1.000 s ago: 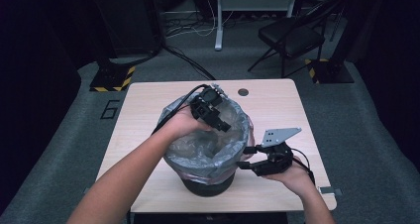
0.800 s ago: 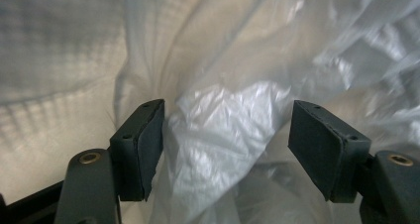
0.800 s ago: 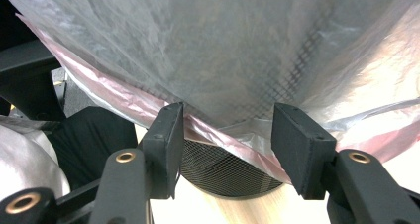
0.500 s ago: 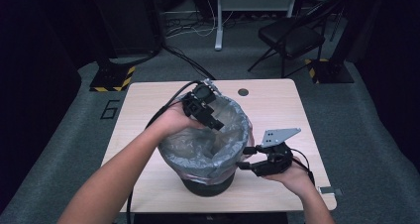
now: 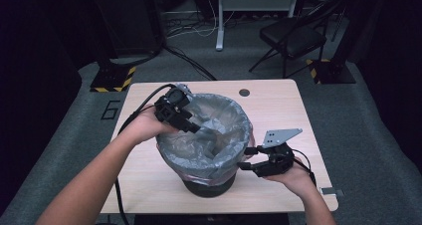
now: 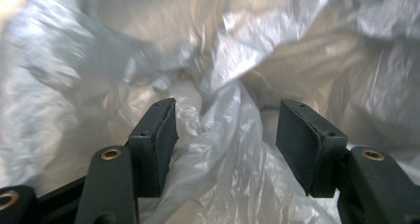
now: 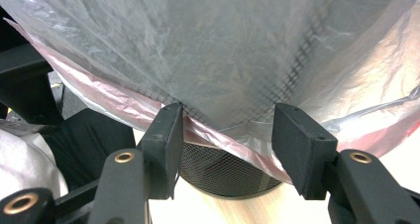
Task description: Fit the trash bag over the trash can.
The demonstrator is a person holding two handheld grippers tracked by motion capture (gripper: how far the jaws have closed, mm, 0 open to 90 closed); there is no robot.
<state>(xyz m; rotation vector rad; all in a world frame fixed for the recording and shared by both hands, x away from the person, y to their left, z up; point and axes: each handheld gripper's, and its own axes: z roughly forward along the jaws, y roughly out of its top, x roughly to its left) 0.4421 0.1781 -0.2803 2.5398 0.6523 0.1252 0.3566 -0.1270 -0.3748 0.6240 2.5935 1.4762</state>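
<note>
A black mesh bin (image 5: 209, 187) lined with a grey plastic bag (image 5: 219, 120) stands in the middle of the table (image 5: 278, 100). My left gripper (image 5: 196, 128) reaches over the bin's left rim into the bag. Its jaws have just been closing, and a loose fold of bag (image 6: 223, 149) rises between the pads (image 6: 161, 135) without being pinched. My right gripper (image 5: 244, 158) is level at the bin's right side. Its jaws stand apart at the bag's pink-edged overhang (image 7: 223, 135), with the mesh wall (image 7: 223, 169) below.
A round hole (image 5: 244, 92) is in the table's far part. A folding chair (image 5: 293, 36) and a white stand (image 5: 219, 16) are on the floor beyond, and yellow-black striped feet (image 5: 112, 78) lie at the far left.
The left gripper has come up from the bag's middle and moved left to the bin's left rim, its jaws narrower. The right gripper has not moved.
</note>
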